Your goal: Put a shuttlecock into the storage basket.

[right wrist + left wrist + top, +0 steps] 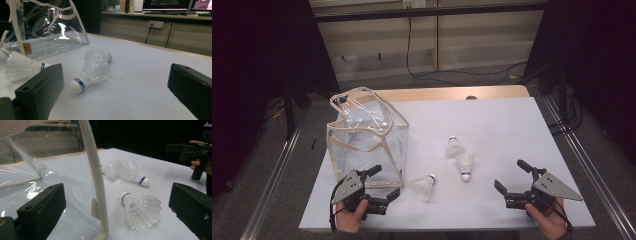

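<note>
A clear plastic bag (364, 135) with beige trim stands open on the left of the white table (492, 120). Three white shuttlecocks lie on the table. One shuttlecock (424, 187) lies just right of the bag, and two more (453, 148) (465, 165) lie touching near the middle. My left gripper (385, 182) is open at the bag's front corner, with the bag's trim edge (96, 177) and the near shuttlecock (141, 208) ahead of its jaws. My right gripper (510, 175) is open and empty at the front right, pointing at the touching pair (90, 72).
The table's front edge (437, 227) lies just under both hands. Metal rails (272, 175) run along both sides of the table. A black cable (422, 70) trails on the floor behind. Bare tabletop (502, 125) stretches behind the shuttlecocks.
</note>
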The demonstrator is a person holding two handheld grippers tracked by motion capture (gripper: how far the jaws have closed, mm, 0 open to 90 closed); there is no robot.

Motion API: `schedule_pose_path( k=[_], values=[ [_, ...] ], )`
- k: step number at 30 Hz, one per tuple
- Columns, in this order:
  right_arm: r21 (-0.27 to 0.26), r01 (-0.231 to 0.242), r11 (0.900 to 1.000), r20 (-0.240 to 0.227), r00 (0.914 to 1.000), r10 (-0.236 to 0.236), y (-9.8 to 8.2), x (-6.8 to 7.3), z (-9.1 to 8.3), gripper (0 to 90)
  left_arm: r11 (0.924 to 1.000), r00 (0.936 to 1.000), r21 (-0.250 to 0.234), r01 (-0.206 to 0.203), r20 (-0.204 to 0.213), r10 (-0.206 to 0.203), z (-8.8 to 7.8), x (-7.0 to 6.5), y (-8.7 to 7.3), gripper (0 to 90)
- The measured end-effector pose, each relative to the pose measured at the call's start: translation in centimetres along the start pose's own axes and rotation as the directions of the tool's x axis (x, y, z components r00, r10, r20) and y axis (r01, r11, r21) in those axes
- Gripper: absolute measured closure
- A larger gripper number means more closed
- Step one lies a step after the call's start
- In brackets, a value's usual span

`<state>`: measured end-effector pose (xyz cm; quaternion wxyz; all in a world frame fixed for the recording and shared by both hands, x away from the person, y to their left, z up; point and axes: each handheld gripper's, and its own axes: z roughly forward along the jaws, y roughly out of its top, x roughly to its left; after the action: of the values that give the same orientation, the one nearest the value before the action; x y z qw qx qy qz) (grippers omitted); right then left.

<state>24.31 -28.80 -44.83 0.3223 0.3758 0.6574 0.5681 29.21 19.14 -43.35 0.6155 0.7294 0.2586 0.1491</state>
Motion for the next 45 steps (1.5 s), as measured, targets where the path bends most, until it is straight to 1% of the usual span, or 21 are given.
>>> schedule_pose_path(
  k=[7, 10, 14, 18, 20, 22, 23, 25, 28, 30, 32, 33, 34, 37, 39, 42, 45],
  values=[
    [-0.002, 0.004, 1.0, -0.008, 1.0, -0.004, 0.1, 0.2, 0.2, 0.5, 1.0, 0.9998, 0.006, -0.002, 0.018, 0.002, 0.0, -0.2, -0.1, 1.1],
    [0.0, 0.004, 1.0, -0.005, 1.0, -0.004, 0.1, 0.2, 0.3, 0.5, 1.0, 0.9997, -0.006, 0.005, 0.024, -0.005, 0.0, -0.2, -0.1, 1.1],
    [0.001, 0.003, 1.0, -0.008, 1.0, -0.003, 0.1, 0.2, 0.3, 0.5, 0.9999, 0.9996, -0.005, 0.009, 0.027, -0.009, 0.1, -0.2, -0.1, 1.1],
    [-0.003, 0.003, 1.0, -0.014, 0.9999, -0.003, 0.2, 0.3, 0.5, 0.5, 0.9998, 0.9993, -0.016, 0.015, 0.036, -0.014, 0.2, -0.4, -0.1, 1.1],
    [-0.002, 0.004, 1.0, -0.013, 0.9999, -0.004, 0.2, 0.3, 0.6, 0.6, 1.0, 0.999, -0.008, 0.004, 0.045, -0.004, 0.3, -0.5, -0.1, 1.2],
    [-0.001, 0.005, 1.0, -0.019, 0.9998, -0.005, 0.2, 0.4, 0.7, 0.6, 1.0, 0.9984, -0.007, 0.006, 0.055, -0.006, 0.4, -0.7, -0.1, 1.3],
    [-0.003, 0.003, 1.0, -0.02, 0.9998, -0.003, 0.2, 0.4, 0.8, 0.6, 0.9997, 0.9982, -0.014, 0.019, 0.058, -0.018, 0.5, -0.8, -0.1, 1.4],
    [-0.003, 0.004, 1.0, -0.02, 0.9998, -0.004, 0.2, 0.4, 0.8, 0.6, 0.9997, 0.9983, -0.014, 0.018, 0.056, -0.018, 0.6, -0.9, 0.0, 1.4],
    [-0.002, 0.004, 1.0, -0.018, 0.9998, -0.004, 0.2, 0.3, 0.8, 0.6, 0.9998, 0.9985, -0.006, 0.02, 0.051, -0.02, 0.8, -1.2, 0.1, 1.4],
    [-0.003, 0.004, 1.0, -0.019, 0.9998, -0.004, 0.2, 0.3, 0.9, 0.6, 0.9999, 0.9978, -0.003, 0.017, 0.064, -0.017, 1.0, -1.3, 0.1, 1.4],
    [0.0, 0.007, 1.0, -0.022, 0.9997, -0.007, 0.2, 0.3, 0.9, 0.6, 0.9998, 0.9976, 0.013, 0.013, 0.068, -0.014, 1.2, -1.4, 0.1, 1.6],
    [-0.002, 0.007, 1.0, -0.021, 0.9997, -0.007, 0.2, 0.3, 0.9, 0.6, 0.9998, 0.9974, 0.014, 0.014, 0.07, -0.015, 1.3, -1.5, 0.1, 1.6],
    [-0.001, 0.006, 1.0, -0.019, 0.9998, -0.006, 0.2, 0.3, 0.8, 0.6, 0.9996, 0.997, 0.014, 0.024, 0.074, -0.025, 1.5, -1.6, 0.1, 1.6],
    [-0.003, 0.003, 1.0, -0.02, 0.9998, -0.003, 0.2, 0.3, 0.7, 0.6, 0.9995, 0.9969, 0.023, 0.023, 0.075, -0.024, 1.7, -1.7, 0.1, 1.6],
    [-0.005, 0.002, 1.0, -0.018, 0.9998, -0.002, 0.2, 0.2, 0.7, 0.6, 0.9994, 0.9962, 0.027, 0.022, 0.083, -0.025, 1.9, -1.9, 0.1, 1.6],
    [-0.003, 0.005, 1.0, -0.02, 0.9998, -0.005, 0.2, 0.3, 0.7, 0.6, 0.9993, 0.9962, 0.035, 0.01, 0.086, -0.013, 2.1, -2.0, 0.1, 1.6],
    [-0.002, 0.008, 1.0, -0.021, 0.9997, -0.009, 0.2, 0.3, 0.7, 0.6, 0.999, 0.9959, 0.042, 0.015, 0.089, -0.019, 2.3, -2.2, 0.1, 1.6]
  ],
)
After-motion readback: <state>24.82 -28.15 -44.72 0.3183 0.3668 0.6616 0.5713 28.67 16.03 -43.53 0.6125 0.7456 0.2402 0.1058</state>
